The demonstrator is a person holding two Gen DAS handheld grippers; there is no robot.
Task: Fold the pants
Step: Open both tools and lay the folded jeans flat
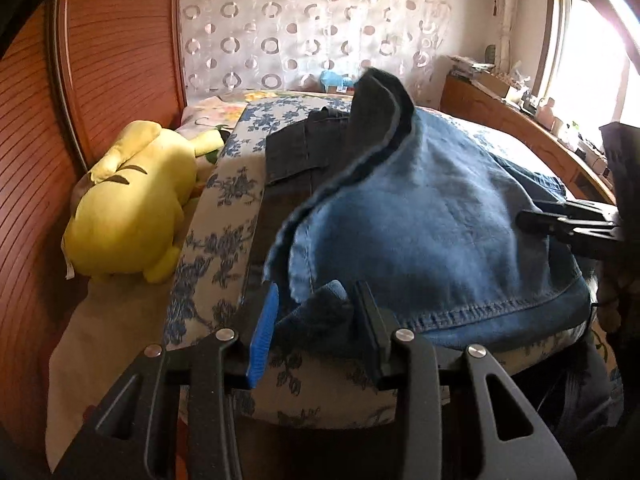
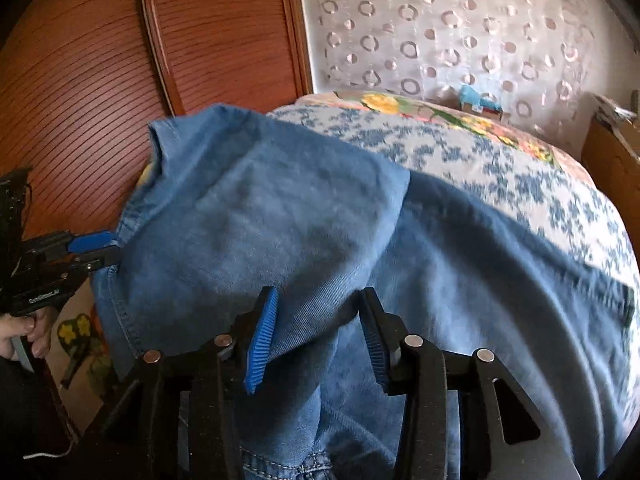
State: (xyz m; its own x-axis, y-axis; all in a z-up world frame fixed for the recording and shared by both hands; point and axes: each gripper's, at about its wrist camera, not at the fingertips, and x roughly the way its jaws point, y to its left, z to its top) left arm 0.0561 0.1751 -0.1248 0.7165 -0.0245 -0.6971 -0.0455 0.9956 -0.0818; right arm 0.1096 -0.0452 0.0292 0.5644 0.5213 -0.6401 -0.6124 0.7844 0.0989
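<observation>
Blue denim pants point(image 1: 432, 216) lie on a bed with a blue-flowered cover point(image 1: 224, 200), one leg folded back over the rest. My left gripper point(image 1: 316, 316) has a bunch of the denim hem between its fingers, jaws partly apart. My right gripper point(image 2: 316, 332) has a fold of the pants point(image 2: 280, 216) between its fingers, lifted above the bed. The left gripper also shows in the right wrist view point(image 2: 96, 248) at the cloth's left edge. The right gripper shows in the left wrist view point(image 1: 536, 220) at the cloth's right side.
A yellow plush toy point(image 1: 128, 208) lies at the bed's left, against a red-brown wooden wardrobe point(image 1: 100, 60). A dark garment point(image 1: 296, 152) lies under the pants. A wooden headboard shelf with clutter point(image 1: 520, 108) runs along the right. A curtain point(image 1: 312, 24) hangs behind.
</observation>
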